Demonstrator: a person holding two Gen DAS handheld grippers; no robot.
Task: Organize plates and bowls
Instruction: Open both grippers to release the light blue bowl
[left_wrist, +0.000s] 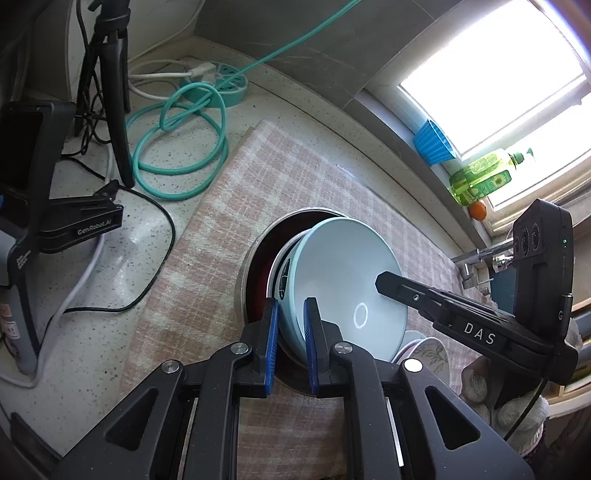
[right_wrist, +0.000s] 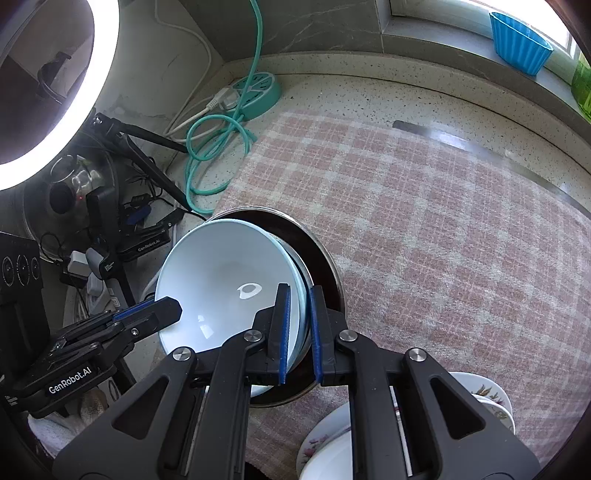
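A pale blue bowl (left_wrist: 343, 280) (right_wrist: 221, 280) sits nested on a white bowl, inside a wide dark-red plate with a metal rim (left_wrist: 258, 251) (right_wrist: 325, 266) on the checked cloth. My left gripper (left_wrist: 290, 325) is shut on the bowl's near rim. My right gripper (right_wrist: 297, 321) is shut on the opposite rim of the same stack; it shows in the left wrist view (left_wrist: 391, 284). Flowered white dishes (right_wrist: 332, 439) (left_wrist: 428, 354) lie close by.
The pink checked cloth (right_wrist: 424, 229) covers the speckled counter (left_wrist: 147, 229). A teal cable coil (left_wrist: 177, 147) and power strip (right_wrist: 258, 92), a tripod (left_wrist: 110, 92), a ring light (right_wrist: 55, 92) and dark gear stand left. A blue cup (right_wrist: 517, 40) and green bottle (left_wrist: 480, 173) sit on the windowsill.
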